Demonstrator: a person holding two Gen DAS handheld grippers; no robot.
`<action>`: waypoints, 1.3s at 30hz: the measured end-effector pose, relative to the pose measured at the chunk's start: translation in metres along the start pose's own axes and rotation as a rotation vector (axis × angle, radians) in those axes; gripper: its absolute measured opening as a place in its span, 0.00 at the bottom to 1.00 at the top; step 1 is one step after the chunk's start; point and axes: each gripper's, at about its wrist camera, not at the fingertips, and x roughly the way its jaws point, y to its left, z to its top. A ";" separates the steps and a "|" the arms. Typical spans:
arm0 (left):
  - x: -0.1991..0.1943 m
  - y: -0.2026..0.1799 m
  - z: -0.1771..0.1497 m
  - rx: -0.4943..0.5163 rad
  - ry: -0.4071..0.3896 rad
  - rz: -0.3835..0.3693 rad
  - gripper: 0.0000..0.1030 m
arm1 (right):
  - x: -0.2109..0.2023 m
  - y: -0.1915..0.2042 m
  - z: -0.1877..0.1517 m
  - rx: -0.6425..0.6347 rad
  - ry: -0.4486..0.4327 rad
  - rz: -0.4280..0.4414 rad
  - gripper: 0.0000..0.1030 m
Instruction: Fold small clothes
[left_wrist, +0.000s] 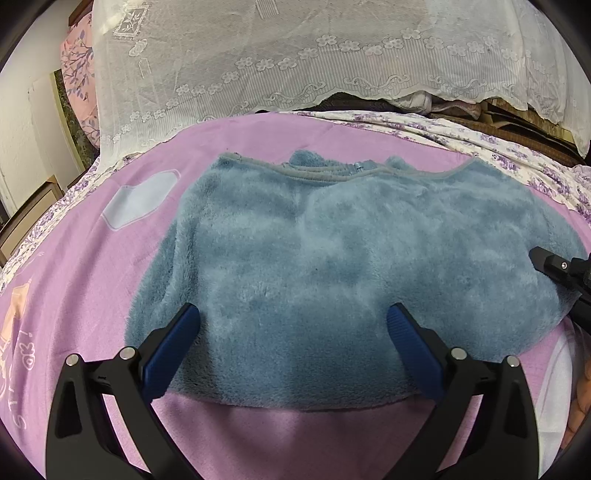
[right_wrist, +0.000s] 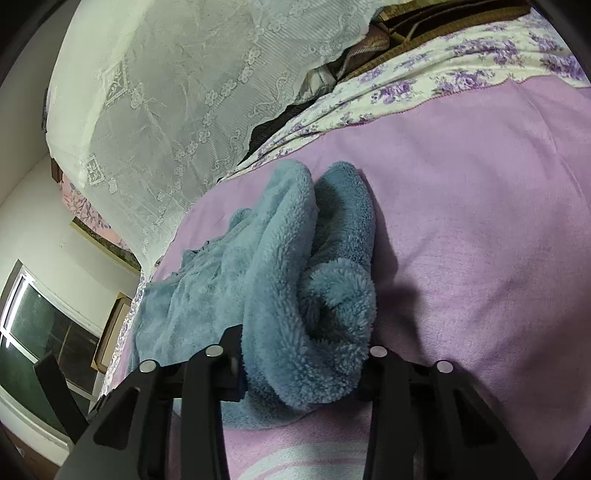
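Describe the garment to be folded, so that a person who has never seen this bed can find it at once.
Look at the pink blanket that covers the bed, in front of the white lace curtain. In its middle lies the fleece top, spread flat. It is the only fluffy, plain grey-blue thing there; the right gripper pinches one bunched edge of it.
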 end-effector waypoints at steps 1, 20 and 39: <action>0.000 0.000 0.000 -0.001 -0.001 -0.001 0.96 | 0.000 -0.001 0.000 0.003 0.001 0.002 0.36; 0.039 0.016 0.031 -0.005 0.070 -0.032 0.96 | 0.009 -0.006 0.009 0.082 -0.015 -0.002 0.50; 0.059 -0.025 0.045 0.017 0.057 -0.004 0.96 | 0.025 -0.005 0.017 0.204 -0.124 -0.085 0.39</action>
